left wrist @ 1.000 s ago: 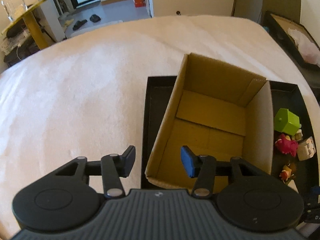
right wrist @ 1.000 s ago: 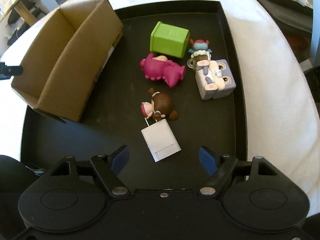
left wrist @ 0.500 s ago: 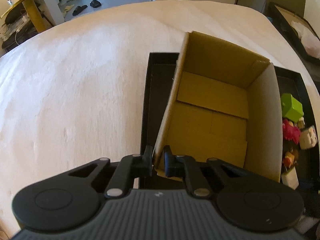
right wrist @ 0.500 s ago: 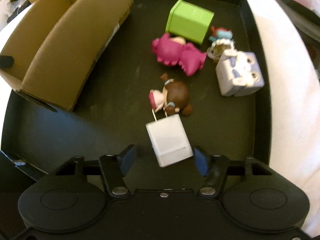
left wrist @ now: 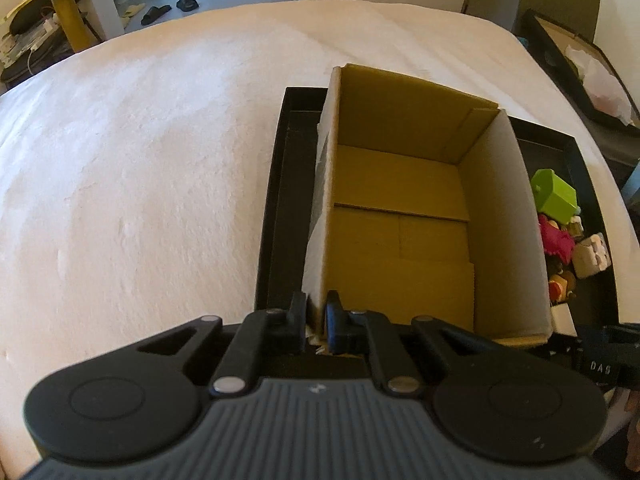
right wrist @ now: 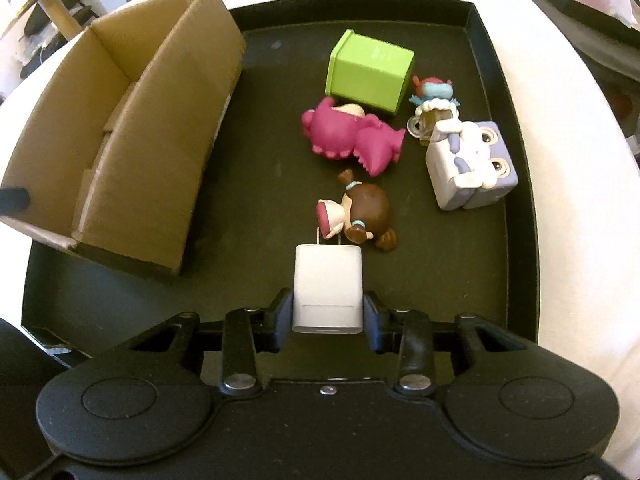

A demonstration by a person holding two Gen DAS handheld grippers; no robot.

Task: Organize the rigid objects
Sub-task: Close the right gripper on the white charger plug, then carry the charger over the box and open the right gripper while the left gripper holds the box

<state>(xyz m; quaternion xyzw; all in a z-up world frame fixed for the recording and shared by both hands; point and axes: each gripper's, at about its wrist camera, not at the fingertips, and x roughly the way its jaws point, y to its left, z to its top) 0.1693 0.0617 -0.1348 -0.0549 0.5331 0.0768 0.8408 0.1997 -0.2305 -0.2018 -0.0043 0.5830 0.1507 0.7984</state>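
While the left gripper [left wrist: 317,320] is clamped on the near corner wall of the cardboard box [left wrist: 400,216], which stands at the left of the black tray [right wrist: 256,184], the right gripper [right wrist: 327,316] has just closed on the white plug adapter [right wrist: 327,288], prongs pointing away toward the brown-haired figurine [right wrist: 362,216]. Writing: "DAS" on a black part at the left view's right edge.

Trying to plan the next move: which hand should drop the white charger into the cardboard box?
Right. The right gripper is already clamped on the white charger, while the left gripper pinches the cardboard box wall, likely steadying it.
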